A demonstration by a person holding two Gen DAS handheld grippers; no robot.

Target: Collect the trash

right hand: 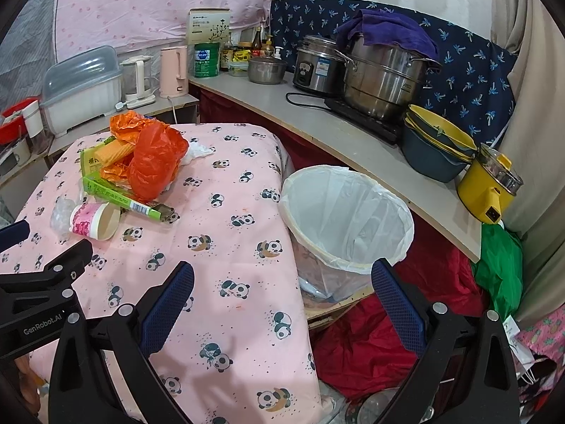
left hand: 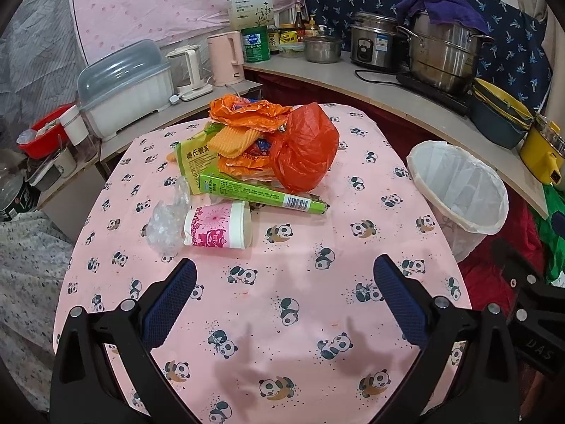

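A trash pile lies on the pink panda tablecloth (left hand: 282, 300): a red plastic bag (left hand: 305, 148), orange wrappers (left hand: 243, 111), a green box (left hand: 261, 194), a green packet (left hand: 194, 162), a pink paper cup (left hand: 219, 228) on its side and clear crumpled plastic (left hand: 166, 224). A white-lined bin (left hand: 459, 194) stands right of the table. My left gripper (left hand: 284, 275) is open and empty, short of the cup. My right gripper (right hand: 282, 279) is open and empty over the table's right edge, near the bin (right hand: 348, 226). The pile also shows in the right wrist view (right hand: 155, 162).
A counter (right hand: 317, 123) behind holds steel pots (right hand: 381, 81), a rice cooker (right hand: 317, 67), stacked bowls (right hand: 434, 148), a yellow pot (right hand: 491, 183), kettles and jars. A dish box (left hand: 123, 84) stands back left. Red cloth (right hand: 370, 346) lies on the floor beside the bin.
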